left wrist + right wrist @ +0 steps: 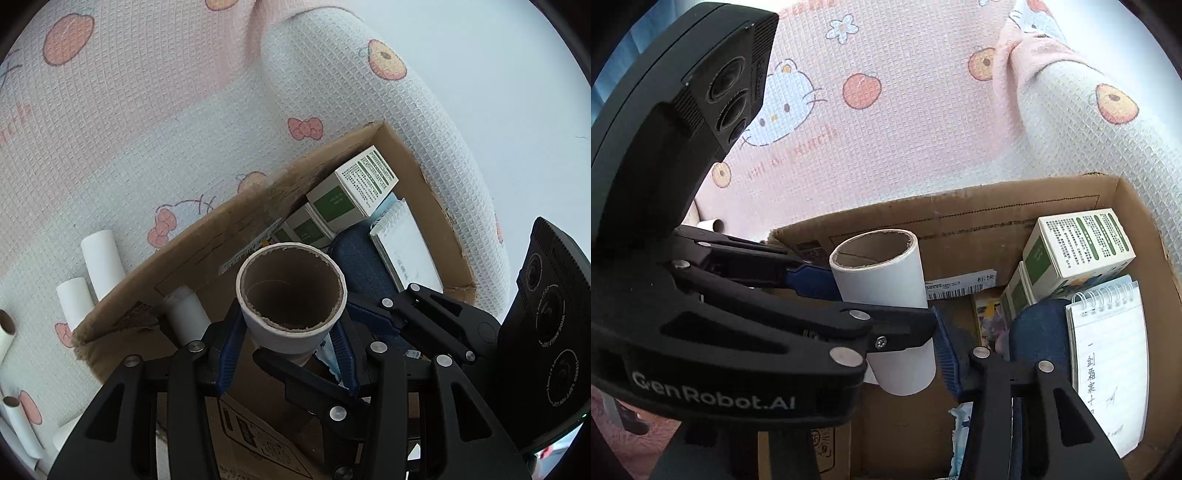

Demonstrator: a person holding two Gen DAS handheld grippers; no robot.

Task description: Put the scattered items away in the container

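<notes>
A left gripper (288, 332) clamps a cardboard tube (886, 280) by its lower half, blue pads pressed to either side, open end up, above the near part of a box (979, 206). The right gripper (894, 369) reaches in at the tube's foot, jaws set at a middling gap; one pad (947, 354) sits against or just beside the tube's wall, the other finger is hidden, so whether it grips cannot be told. Below, a white roll (186, 314) leans on the box's left wall. Further in lie a dark blue item (1038, 332) and a spiral notepad (1108, 362), with green-and-white cartons (1078, 243) stacked in the far right corner. Outside the left wall, more rolls (101, 258) lie scattered on a printed waffle blanket (147, 129).
</notes>
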